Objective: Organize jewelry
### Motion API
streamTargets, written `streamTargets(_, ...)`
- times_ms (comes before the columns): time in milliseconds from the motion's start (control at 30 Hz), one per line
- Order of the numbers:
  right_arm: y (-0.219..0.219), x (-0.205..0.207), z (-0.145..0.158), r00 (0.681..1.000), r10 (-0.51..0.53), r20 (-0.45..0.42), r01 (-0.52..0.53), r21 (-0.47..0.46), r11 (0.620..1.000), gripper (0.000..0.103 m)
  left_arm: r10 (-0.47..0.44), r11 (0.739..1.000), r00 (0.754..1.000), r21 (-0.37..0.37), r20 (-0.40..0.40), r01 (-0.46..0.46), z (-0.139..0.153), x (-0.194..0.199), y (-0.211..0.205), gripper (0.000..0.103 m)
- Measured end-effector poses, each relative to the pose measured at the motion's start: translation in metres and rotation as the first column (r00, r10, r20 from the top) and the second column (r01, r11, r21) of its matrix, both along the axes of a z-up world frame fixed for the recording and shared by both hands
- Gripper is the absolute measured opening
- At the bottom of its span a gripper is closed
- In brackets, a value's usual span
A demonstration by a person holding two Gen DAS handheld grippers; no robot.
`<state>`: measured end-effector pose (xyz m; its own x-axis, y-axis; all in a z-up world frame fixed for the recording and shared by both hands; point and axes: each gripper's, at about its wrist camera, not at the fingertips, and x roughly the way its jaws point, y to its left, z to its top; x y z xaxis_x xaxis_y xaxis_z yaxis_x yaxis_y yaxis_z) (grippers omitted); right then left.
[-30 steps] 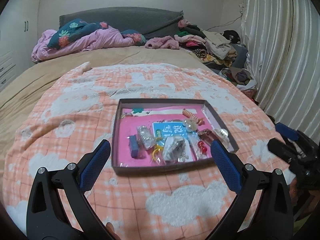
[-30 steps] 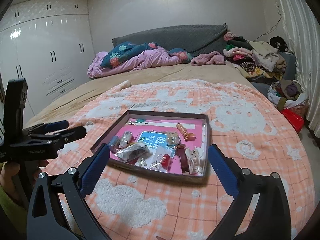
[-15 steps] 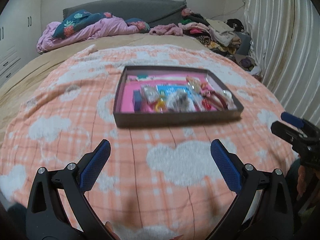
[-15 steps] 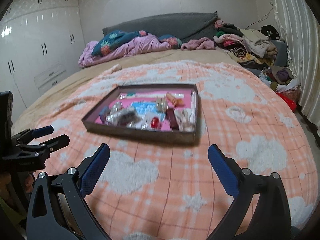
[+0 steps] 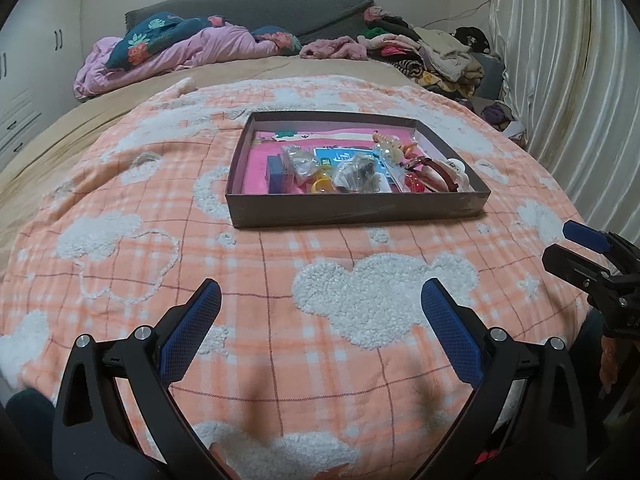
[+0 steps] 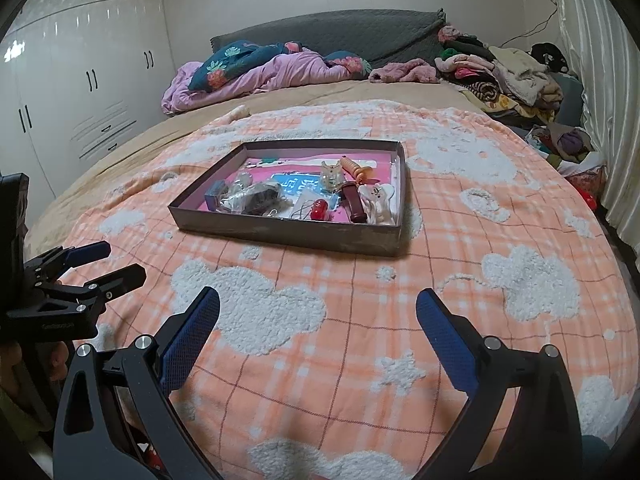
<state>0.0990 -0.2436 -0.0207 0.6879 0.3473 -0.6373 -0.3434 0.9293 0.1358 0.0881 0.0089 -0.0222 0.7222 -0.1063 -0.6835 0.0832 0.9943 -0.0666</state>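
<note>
**Jewelry tray sits mid-bed, both grippers spread and empty**

A wide bed [image 5: 248,76] fills the room, flanked by white wardrobes [image 6: 80,92] on one side and a pale pleated curtain [image 5: 560,64] on the other. A grey headboard cushion [image 6: 340,32] runs along the far end, with a rumpled pink quilt [image 6: 280,72] and a heap of mixed clothes [image 6: 508,72] piled against it. Over the near half of the bed lies an orange plaid blanket [image 5: 320,344] with fluffy white cloud patches.

On that blanket, well ahead of both grippers, rests a shallow grey tray [image 5: 356,210] with a pink floor. Its contents crowd toward the middle and right: a blue card [image 6: 298,185] lying flat, clear plastic packets [image 5: 356,174] with dark pieces inside, a small blue box [image 5: 277,173] on the left, a yellow ring [image 5: 320,186] near the front wall, a red bead [image 6: 319,208], a dark brown strap [image 6: 354,200], a white clip [image 6: 378,200] at the right side, and an orange spiral piece [image 6: 354,168] farther back.

The left gripper [image 5: 320,322] hovers low over the blanket, its blue-padded fingers spread wide with nothing between them. The right gripper [image 6: 318,326] stands beside it, fingers likewise spread and holding nothing. Each shows at the edge of the other's view, apart from the tray
</note>
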Motion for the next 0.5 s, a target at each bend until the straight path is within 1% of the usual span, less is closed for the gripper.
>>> streamTargets(500,-0.0005,-0.0002,0.002,1.0,-0.005,-0.002,0.005,-0.004,1.0,0.098,0.008,1.0,1.0,-0.014,0.013,-0.008,0.0056,-0.0006,0.0007,0.094)
